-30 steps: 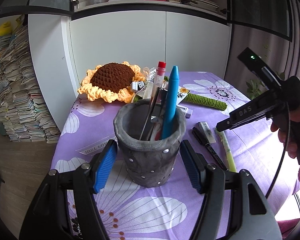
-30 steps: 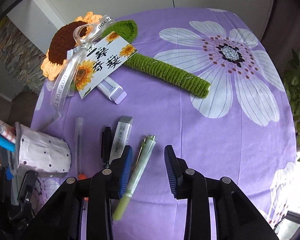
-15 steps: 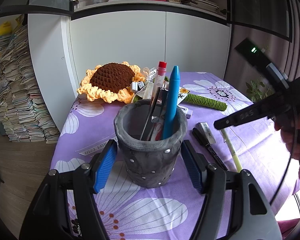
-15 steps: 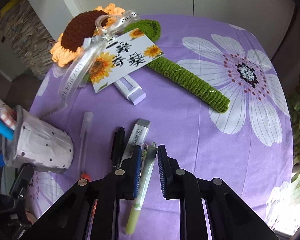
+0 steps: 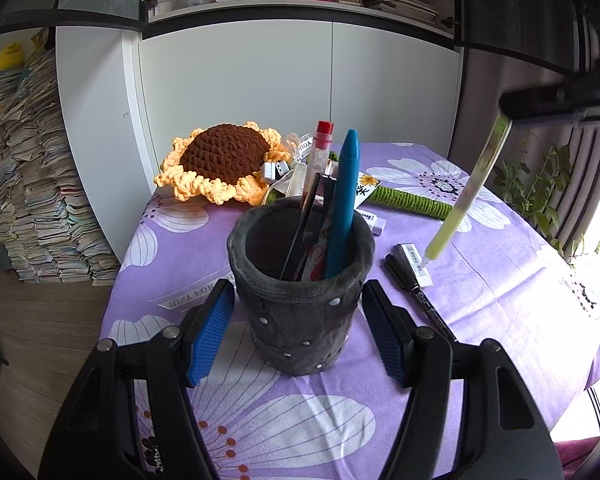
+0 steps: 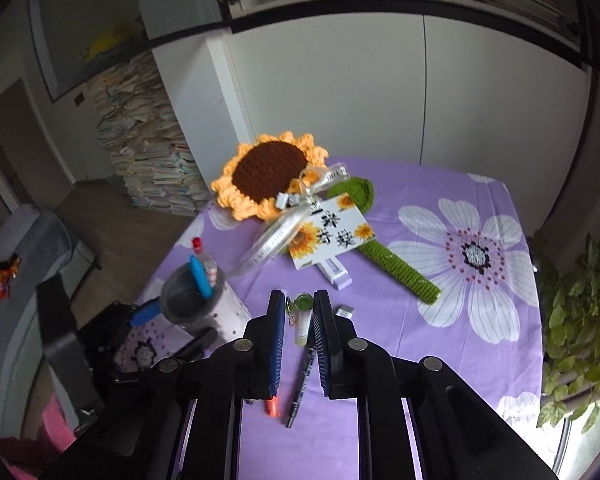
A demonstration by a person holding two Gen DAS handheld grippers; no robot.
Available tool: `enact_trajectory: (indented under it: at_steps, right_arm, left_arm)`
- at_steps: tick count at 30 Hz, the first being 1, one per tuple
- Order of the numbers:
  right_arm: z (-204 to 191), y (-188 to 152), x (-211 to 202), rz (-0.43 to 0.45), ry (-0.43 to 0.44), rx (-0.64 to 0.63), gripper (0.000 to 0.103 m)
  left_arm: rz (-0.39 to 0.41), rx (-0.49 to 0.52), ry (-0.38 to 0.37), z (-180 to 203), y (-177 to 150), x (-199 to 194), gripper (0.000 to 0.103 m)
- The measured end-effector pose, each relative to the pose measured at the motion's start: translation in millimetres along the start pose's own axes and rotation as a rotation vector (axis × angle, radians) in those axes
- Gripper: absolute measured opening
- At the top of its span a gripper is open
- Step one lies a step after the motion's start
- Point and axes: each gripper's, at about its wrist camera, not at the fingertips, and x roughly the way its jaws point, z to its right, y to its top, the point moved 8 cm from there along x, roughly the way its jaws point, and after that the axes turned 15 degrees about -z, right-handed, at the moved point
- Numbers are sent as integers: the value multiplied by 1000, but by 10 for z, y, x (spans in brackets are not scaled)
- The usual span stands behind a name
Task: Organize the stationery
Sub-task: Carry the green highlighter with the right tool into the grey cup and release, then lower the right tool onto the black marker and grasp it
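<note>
The right gripper pinches the yellow-green pen in the air over the table's right side, while the left gripper clasps the grey pen holder; next, probably, the pen drops in.

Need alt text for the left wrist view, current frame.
The left gripper has its blue fingers against a dark grey pen holder holding a blue crayon and pens on a purple floral tablecloth. At right, the right gripper holds a yellow-green pen hanging above the table.
</note>
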Motion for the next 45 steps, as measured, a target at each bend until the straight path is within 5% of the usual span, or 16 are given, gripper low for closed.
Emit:
enact_trajectory:
  at_steps: [10,18,31,35,38,45]
  right_arm:
    - [-674,325,-588,160,97,-172,16]
    - [-969,322,4,55,47,-250,16]
    - [-818,144,511,-105,109,-189,16]
    - [-661,152,364,-68,143,-129,16]
    - [-356,179,342,-54,85,-55,16]
    - [368,-132,1009,-265,-26,137,16]
  left_arm:
    - [-7,3,1,11,-6,20,64]
    - [-6,7,1,12,-2,17,64]
    - [2,5,1,11,-4,22,64]
    - [2,4,0,11,-3,20,64]
    - [2,3,2,10,-7,19,64]
    - [0,3,6,7,-6,14,64]
